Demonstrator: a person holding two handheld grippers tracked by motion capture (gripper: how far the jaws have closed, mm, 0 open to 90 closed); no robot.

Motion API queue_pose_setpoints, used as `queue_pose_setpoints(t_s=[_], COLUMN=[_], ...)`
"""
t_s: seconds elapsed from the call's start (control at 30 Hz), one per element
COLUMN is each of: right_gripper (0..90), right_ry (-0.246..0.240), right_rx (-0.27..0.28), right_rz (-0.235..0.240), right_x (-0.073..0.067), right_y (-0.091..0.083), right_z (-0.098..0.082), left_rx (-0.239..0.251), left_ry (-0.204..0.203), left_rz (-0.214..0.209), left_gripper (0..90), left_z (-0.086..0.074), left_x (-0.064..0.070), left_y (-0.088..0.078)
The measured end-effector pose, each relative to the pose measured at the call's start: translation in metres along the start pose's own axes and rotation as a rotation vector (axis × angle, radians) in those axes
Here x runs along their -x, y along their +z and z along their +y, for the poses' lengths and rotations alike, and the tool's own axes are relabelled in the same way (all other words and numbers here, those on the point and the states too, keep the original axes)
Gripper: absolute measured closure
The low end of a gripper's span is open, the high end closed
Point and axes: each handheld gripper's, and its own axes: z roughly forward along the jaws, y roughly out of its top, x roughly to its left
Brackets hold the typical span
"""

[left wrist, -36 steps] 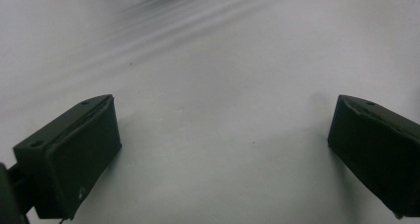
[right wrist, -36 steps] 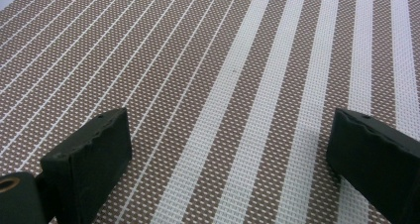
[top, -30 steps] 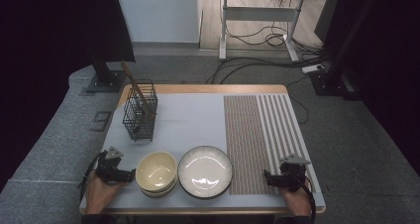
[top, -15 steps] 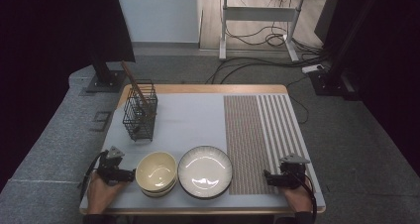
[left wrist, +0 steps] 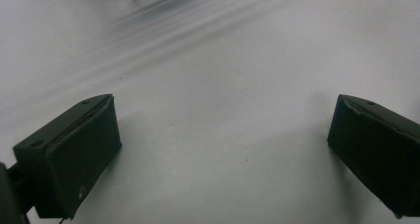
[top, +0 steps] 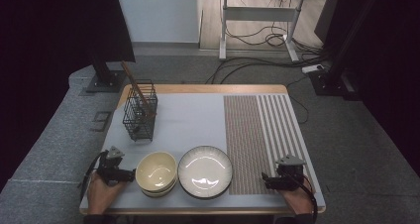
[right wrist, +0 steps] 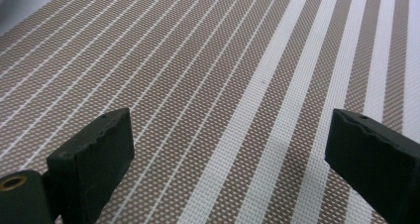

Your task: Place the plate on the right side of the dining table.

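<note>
A cream bowl sits stacked on another near the front left, beside a white plate. A black wire basket holding brown chopsticks stands at the back left. My left gripper rests low at the front left, just left of the bowl, jaws wide open over bare white tabletop. My right gripper rests at the front right on the brown striped placemat, also open with nothing between its jaws.
The striped placemat covers the right side of the table. Bare white surface lies between basket and placemat. Beyond the table are a desk frame, floor cables and black stands.
</note>
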Motion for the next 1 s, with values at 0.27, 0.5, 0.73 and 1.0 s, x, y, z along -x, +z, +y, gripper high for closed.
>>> queue_pose_setpoints(t_s=[0.27,0.5,0.73,1.0], right_gripper=[2.7,2.8,6.2,12.8], right_ry=[-0.077,-0.135,-0.255,-0.413], right_rx=[-0.035,-0.039,-0.019,-0.038], right_rz=[-0.007,-0.014,-0.056,-0.098], right_x=[-0.011,-0.023,-0.041,-0.064], right_y=[-0.009,-0.02,-0.034,-0.038], right_z=[0.001,0.002,0.007,0.008], left_rx=[0.001,0.001,0.001,0.001], left_ry=[0.001,0.001,0.001,0.001], left_rz=[0.002,0.002,0.002,0.002], left_gripper=[0.0,0.0,0.0,0.0], left_z=[0.0,0.0,0.0,0.0], left_x=[0.0,0.0,0.0,0.0], left_y=[0.0,0.0,0.0,0.0])
